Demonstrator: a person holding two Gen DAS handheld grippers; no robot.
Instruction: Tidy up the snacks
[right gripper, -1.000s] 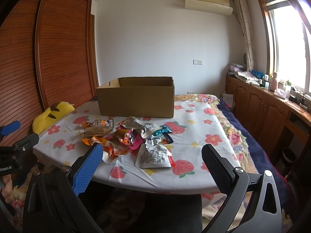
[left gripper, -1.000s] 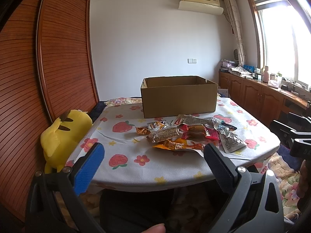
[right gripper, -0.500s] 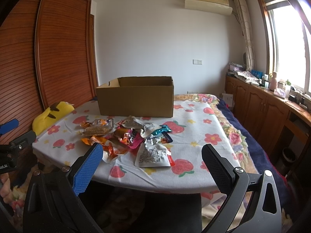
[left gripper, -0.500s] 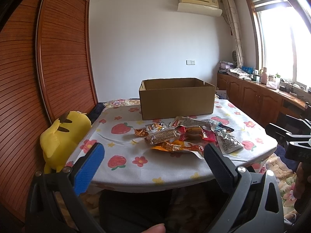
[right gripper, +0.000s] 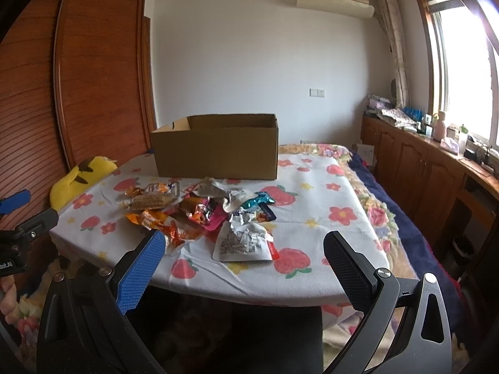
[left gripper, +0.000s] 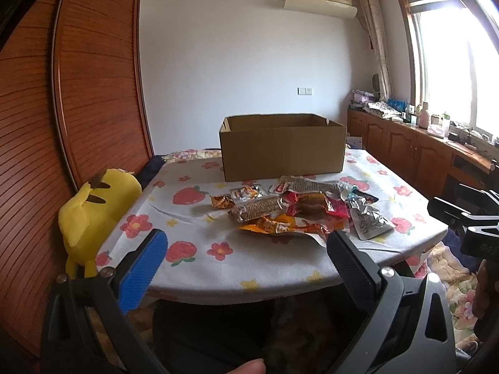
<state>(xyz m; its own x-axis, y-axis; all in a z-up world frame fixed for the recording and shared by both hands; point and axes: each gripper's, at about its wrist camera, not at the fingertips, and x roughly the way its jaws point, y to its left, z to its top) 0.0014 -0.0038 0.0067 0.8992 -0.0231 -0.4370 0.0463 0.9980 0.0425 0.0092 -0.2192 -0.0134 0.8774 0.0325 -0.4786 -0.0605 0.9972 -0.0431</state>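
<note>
A pile of snack packets (left gripper: pixel 299 212) lies on the flowered tablecloth (left gripper: pixel 199 243), in front of an open cardboard box (left gripper: pixel 282 146). The pile (right gripper: pixel 202 212) and box (right gripper: pixel 215 146) also show in the right wrist view. A white pouch (right gripper: pixel 244 243) lies nearest the front edge. My left gripper (left gripper: pixel 246 249) is open and empty, held short of the table's front edge. My right gripper (right gripper: pixel 243 249) is open and empty, also short of the edge, with the white pouch between its fingers in view.
A yellow plush toy (left gripper: pixel 93 218) sits at the table's left edge by the wooden wardrobe (left gripper: pixel 62 109). Wooden cabinets (right gripper: pixel 421 162) with clutter run along the right wall under the window. A blanket (right gripper: pixel 383 193) lies beyond the table's right side.
The left gripper's view has shifted slightly, with the box and snacks sitting a little higher in frame. The right gripper has edged slightly closer to the table. Both stay open.
</note>
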